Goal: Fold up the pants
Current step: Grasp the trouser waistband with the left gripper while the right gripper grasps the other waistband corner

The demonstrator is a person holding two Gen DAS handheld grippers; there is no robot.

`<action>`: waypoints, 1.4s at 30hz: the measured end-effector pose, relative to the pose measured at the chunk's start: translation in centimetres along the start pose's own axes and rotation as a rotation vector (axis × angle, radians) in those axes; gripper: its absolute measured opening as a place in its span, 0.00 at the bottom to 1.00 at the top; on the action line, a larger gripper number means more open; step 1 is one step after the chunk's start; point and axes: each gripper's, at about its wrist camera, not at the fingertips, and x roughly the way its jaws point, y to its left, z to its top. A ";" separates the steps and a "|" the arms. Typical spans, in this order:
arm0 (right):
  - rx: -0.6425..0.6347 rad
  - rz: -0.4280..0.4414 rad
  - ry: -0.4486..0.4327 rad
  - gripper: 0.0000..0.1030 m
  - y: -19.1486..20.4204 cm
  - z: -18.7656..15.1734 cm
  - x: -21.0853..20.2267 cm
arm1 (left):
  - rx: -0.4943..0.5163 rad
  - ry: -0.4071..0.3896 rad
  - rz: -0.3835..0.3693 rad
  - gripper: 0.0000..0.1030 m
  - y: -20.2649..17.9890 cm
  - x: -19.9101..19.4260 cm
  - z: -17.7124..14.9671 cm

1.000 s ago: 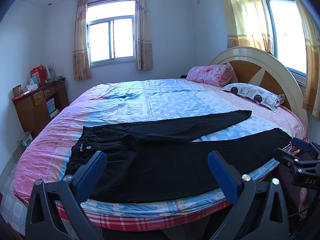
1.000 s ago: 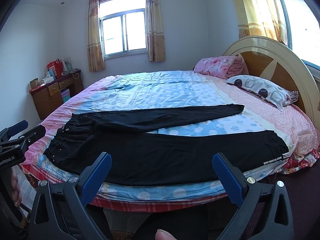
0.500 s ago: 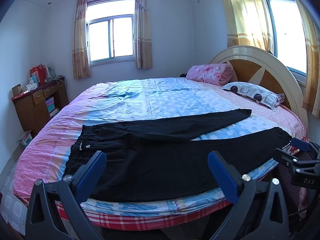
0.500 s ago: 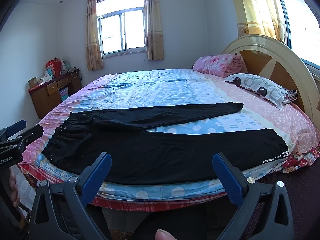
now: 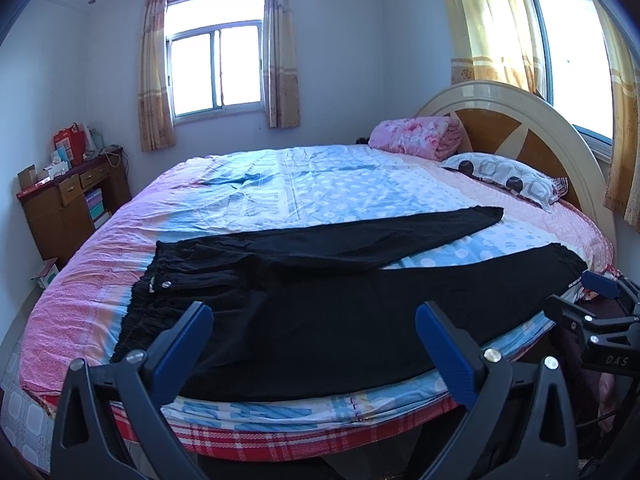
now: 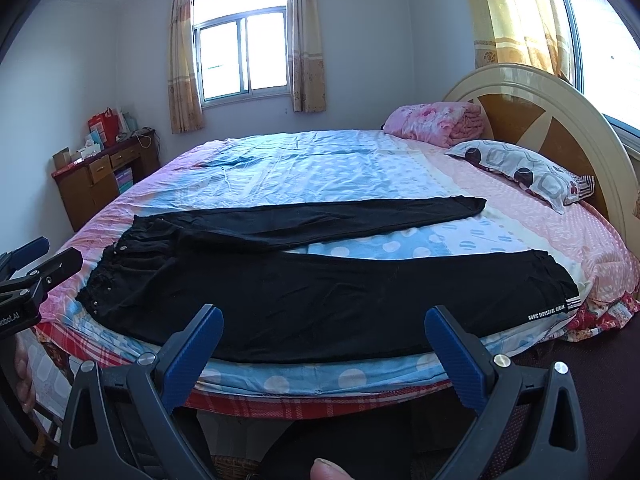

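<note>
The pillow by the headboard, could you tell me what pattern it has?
The pillow is white with grey geometric shapes and dark round spots, clearest in the right wrist view.

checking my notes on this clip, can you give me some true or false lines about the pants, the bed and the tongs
1. The black pants lie spread flat, legs apart. True.
2. The left tongs are clamped on the waistband. False: they are open and hold nothing.
3. The right tongs are open, short of the bed. True.
4. The waistband lies toward the headboard. False: the leg cuffs point that way.
5. A folded pink blanket sits by the patterned pillow. True.
</note>
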 end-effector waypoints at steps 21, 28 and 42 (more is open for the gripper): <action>-0.089 0.004 0.144 0.99 -6.2 7.2 14.1 | -0.154 0.261 0.290 1.00 23.7 20.0 2.2; -0.046 -0.003 0.202 0.99 -8.5 9.2 19.6 | -0.135 0.356 0.268 0.97 27.9 29.4 5.6; 0.115 -0.145 0.264 0.79 -21.6 15.3 27.6 | -0.181 0.592 0.155 0.69 31.2 40.3 5.3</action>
